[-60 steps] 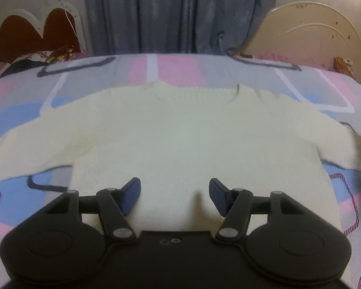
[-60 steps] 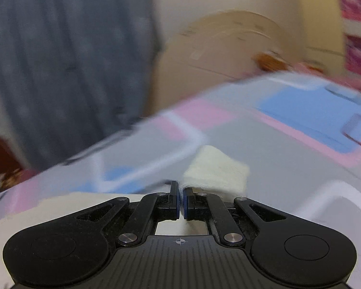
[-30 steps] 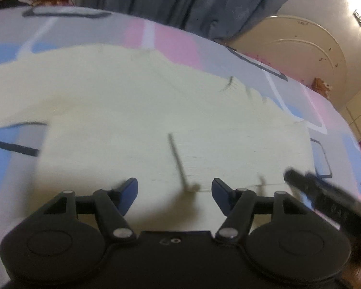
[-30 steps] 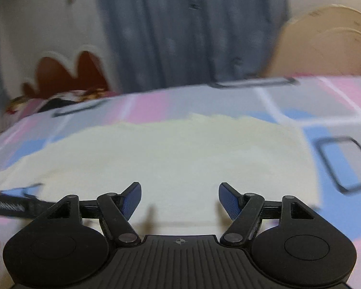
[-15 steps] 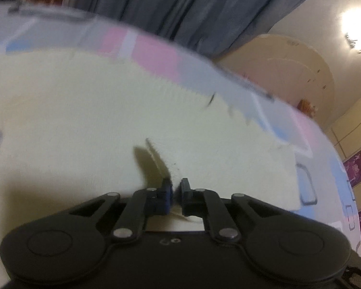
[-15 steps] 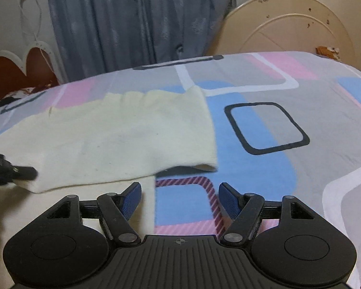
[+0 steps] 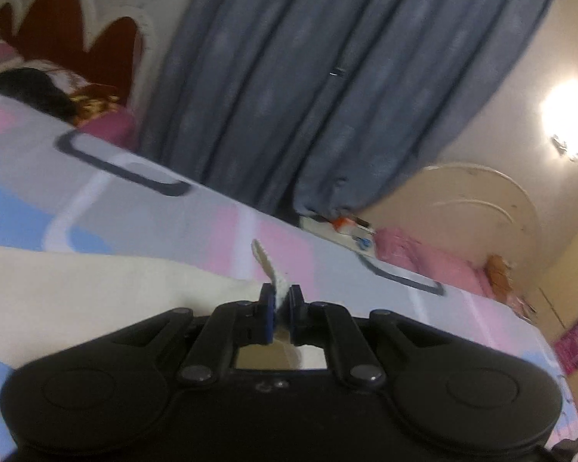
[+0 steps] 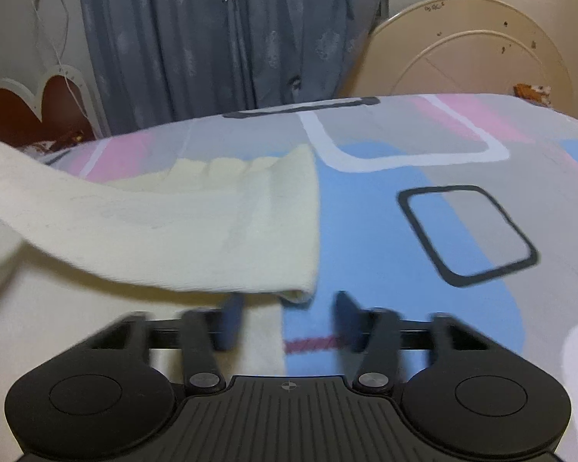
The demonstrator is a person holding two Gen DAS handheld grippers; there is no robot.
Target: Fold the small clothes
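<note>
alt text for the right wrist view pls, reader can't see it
The right claw, its jaws just closing and blurred, straddles the lower corner of a cream knit sweater without pressing on it; the sweater's folded-in sleeve lies across its body on a bedsheet patterned in blue, pink and grey. Behind the bed hang grey-blue curtains, with a cream arched headboard at right.

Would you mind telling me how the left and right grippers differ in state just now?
The left gripper is shut on a pinch of the cream sweater; the right gripper has nothing pressed between its fingers. The left's fingers sit almost together and sharp; the right's stand apart, blurred, having just been closing beside the sweater's edge. Both are black with blue pads, above the patterned bedsheet.
</note>
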